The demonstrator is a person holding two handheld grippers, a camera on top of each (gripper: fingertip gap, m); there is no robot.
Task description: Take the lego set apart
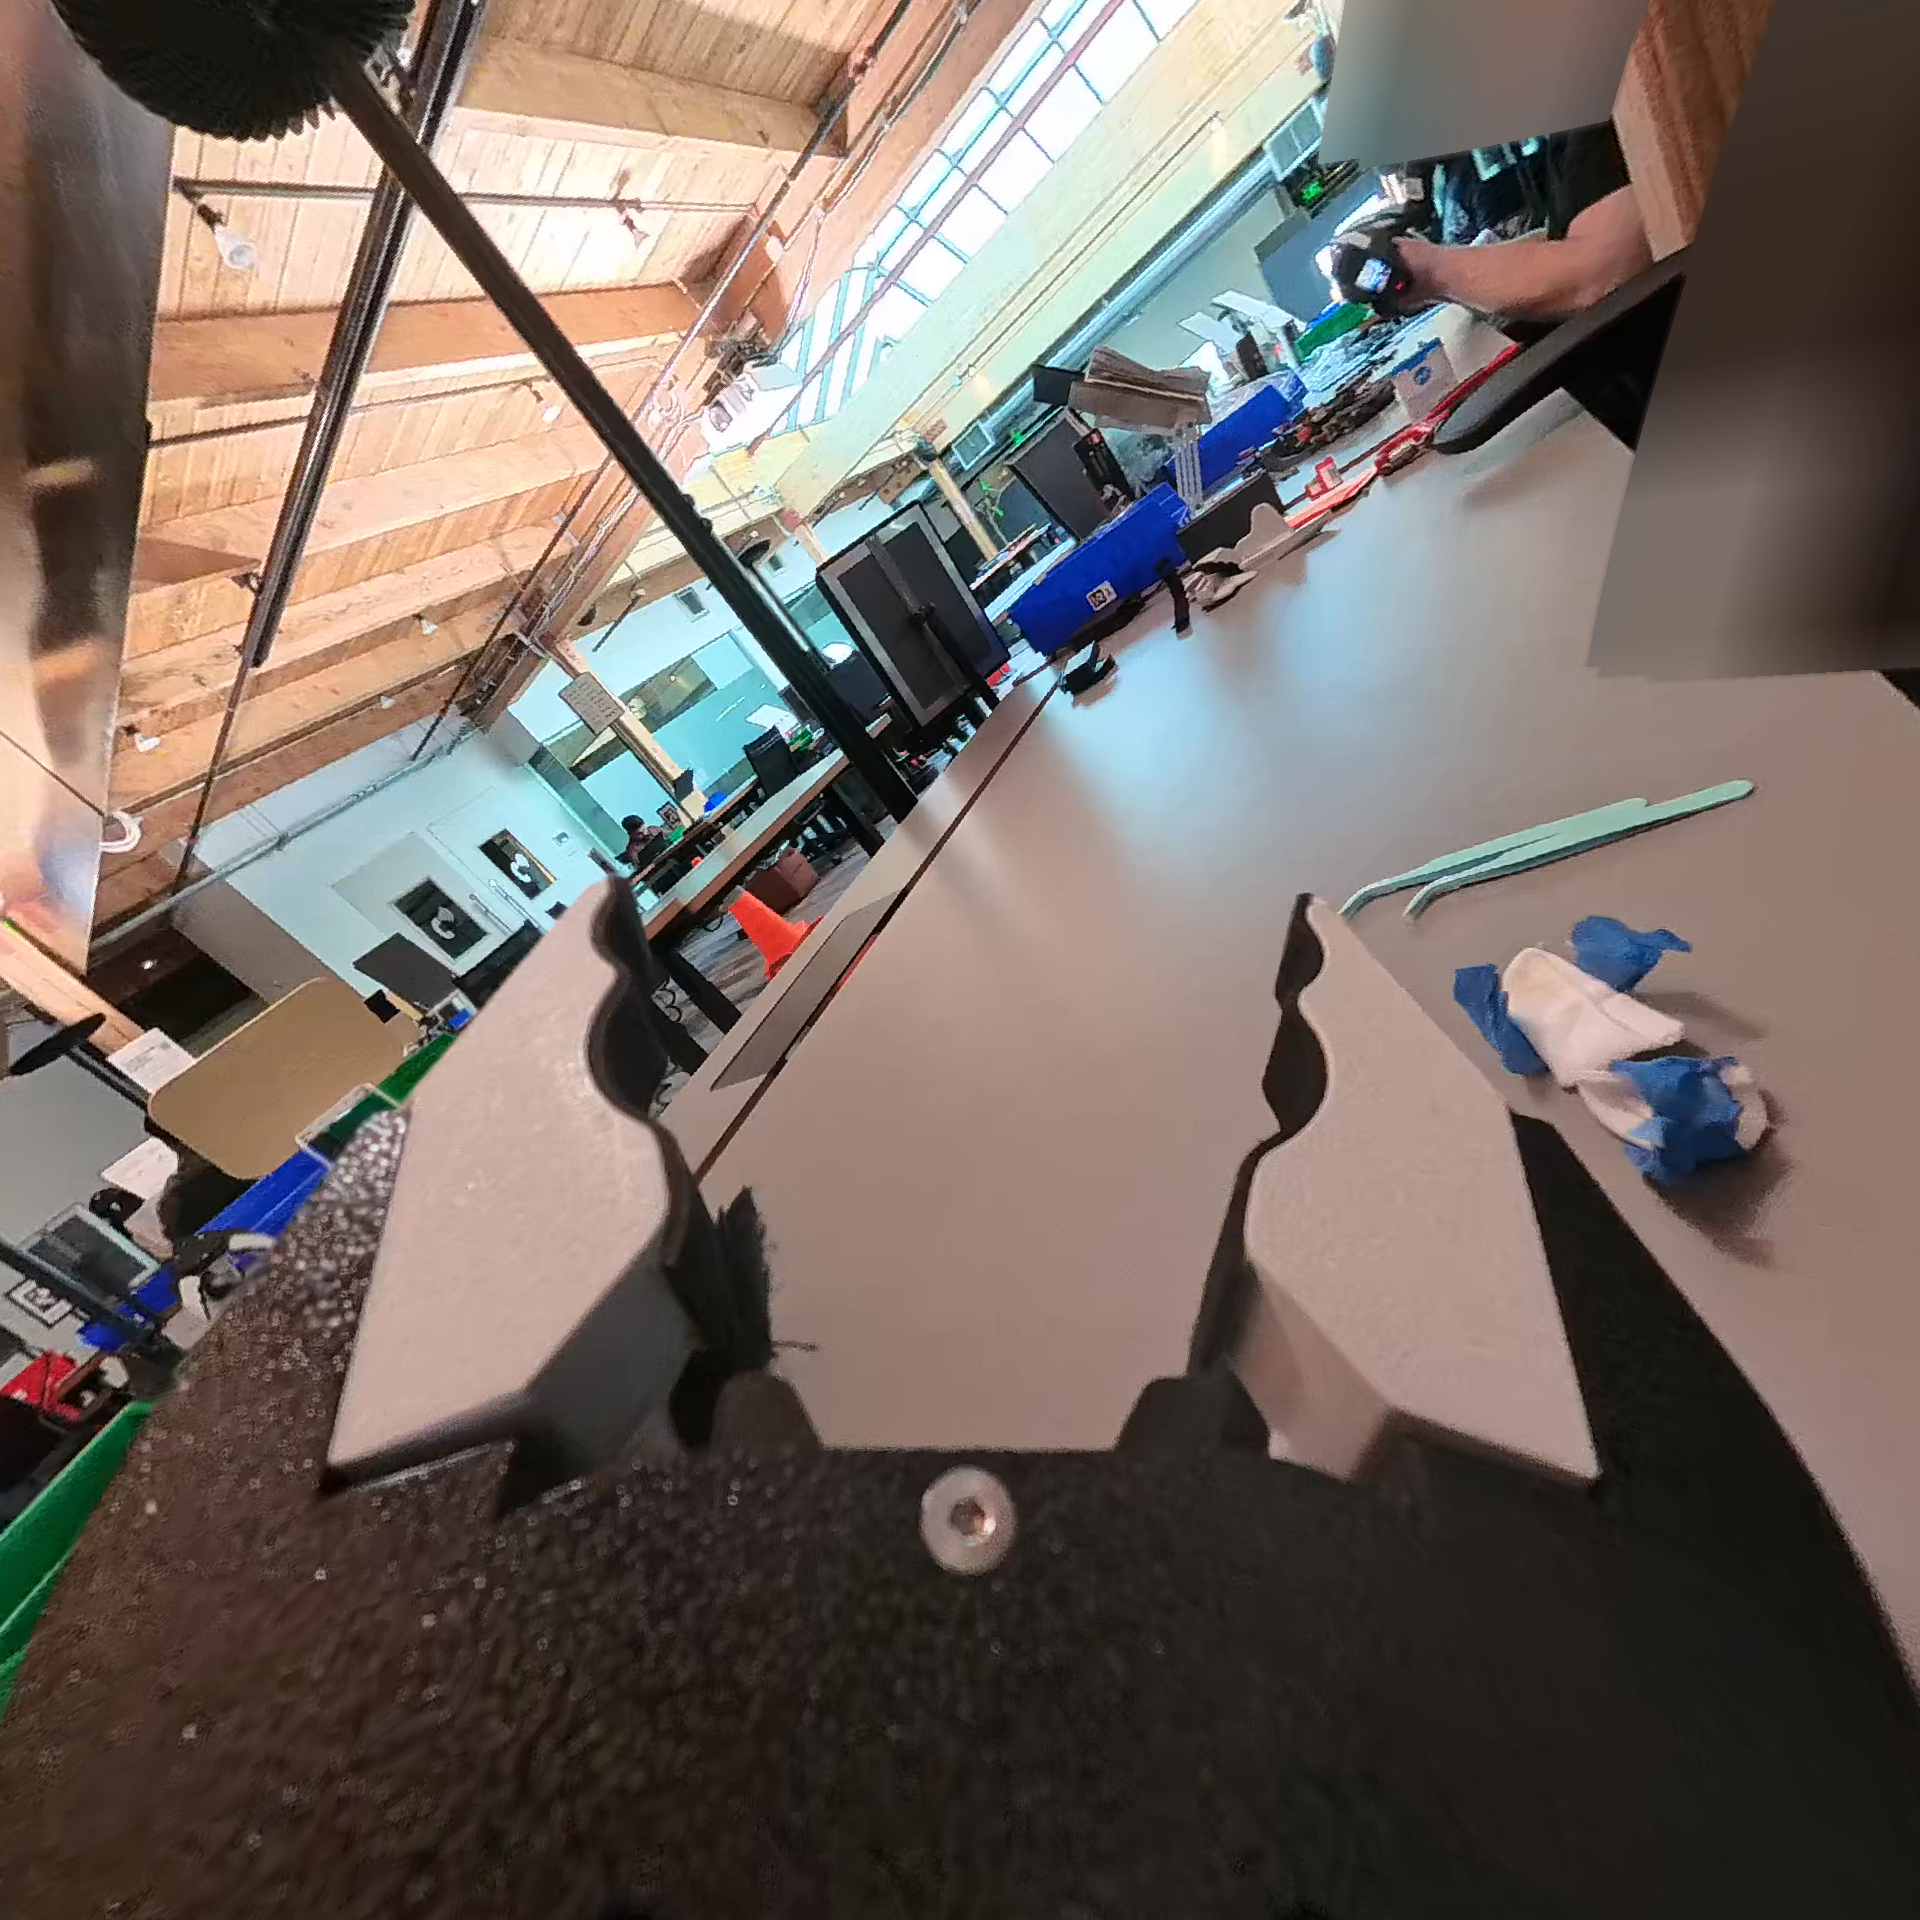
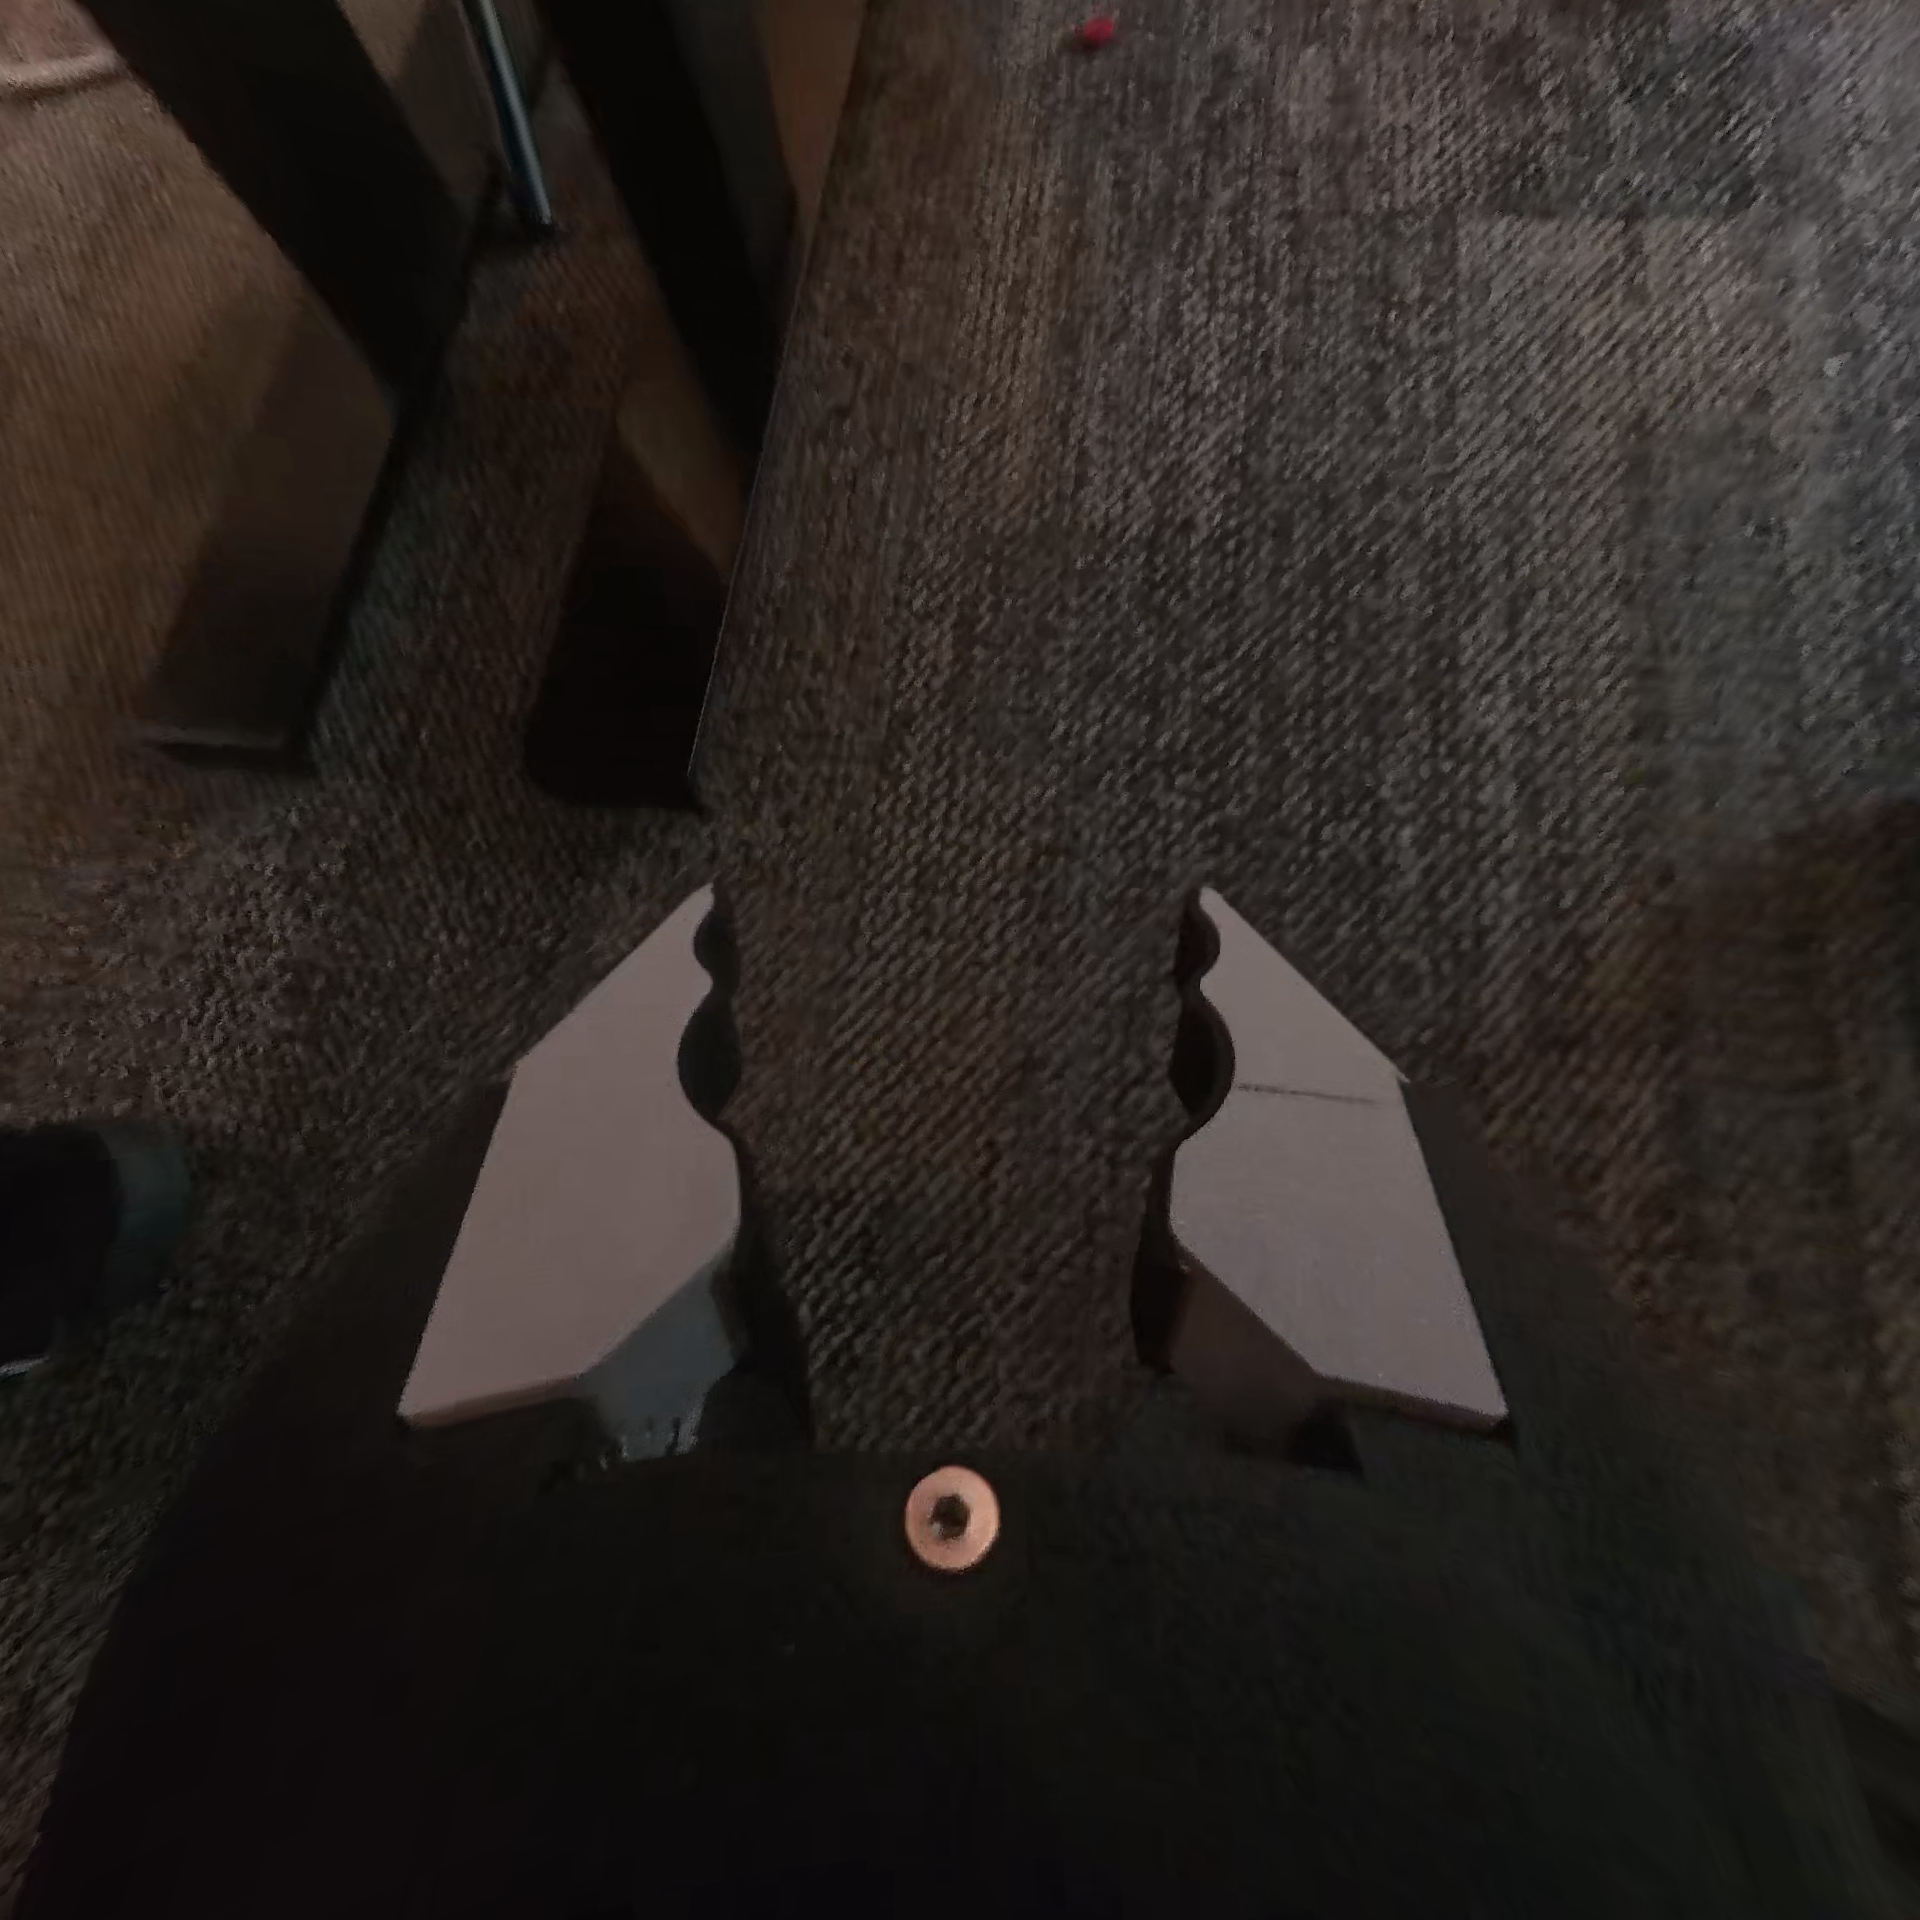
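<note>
No lego set shows in either view. My left gripper (image 1: 961, 920) is open and empty, tilted over a grey table top (image 1: 1039, 1039) with nothing between its fingers. My right gripper (image 2: 951, 904) is open and empty and points down at dark grey carpet (image 2: 1143, 520) below table height. A tiny red speck (image 2: 1093, 31) lies on the carpet far ahead; I cannot tell what it is.
A crumpled wad of blue tape and white paper (image 1: 1610, 1049) and a pale green tool (image 1: 1538, 842) lie on the table right of the left gripper. Blue bins (image 1: 1101, 566) and clutter sit farther back, with a person's arm (image 1: 1507, 270). Dark furniture legs (image 2: 312, 416) stand on the carpet. Left tips to right tips: about 75 cm.
</note>
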